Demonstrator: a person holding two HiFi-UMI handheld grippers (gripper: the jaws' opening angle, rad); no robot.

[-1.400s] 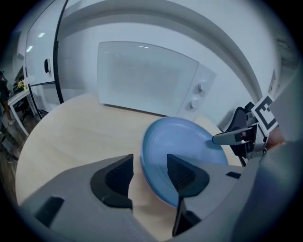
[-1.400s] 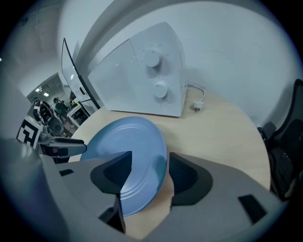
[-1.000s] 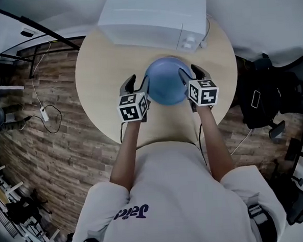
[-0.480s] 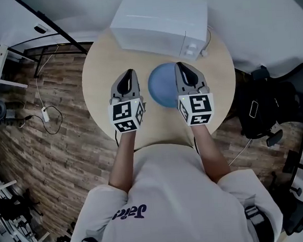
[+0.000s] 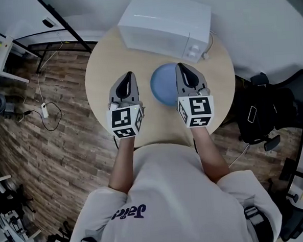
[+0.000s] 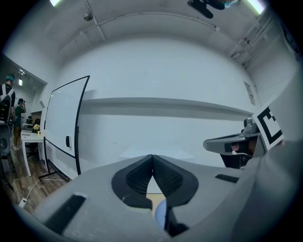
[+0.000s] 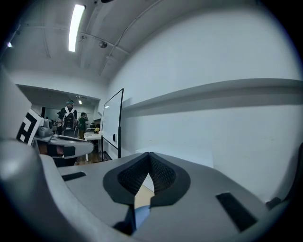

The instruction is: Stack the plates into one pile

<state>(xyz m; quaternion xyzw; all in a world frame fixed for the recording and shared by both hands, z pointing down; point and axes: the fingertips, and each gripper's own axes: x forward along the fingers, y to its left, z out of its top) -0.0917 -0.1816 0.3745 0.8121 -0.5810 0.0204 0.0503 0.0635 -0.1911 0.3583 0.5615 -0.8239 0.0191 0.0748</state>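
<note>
Plates (image 5: 164,85) partly behind right gripper (image 5: 182,68)

A round table (image 5: 100,80) with a pale wood-coloured top stands on a floor (image 5: 56,149) of brown wood planks. A white microwave (image 5: 161,22) sits at the table's far edge, set at an angle. The blue plates (image 5: 165,86) lie near the middle, just in front of the microwave, showing from above as one round shape; their number cannot be told.
</note>
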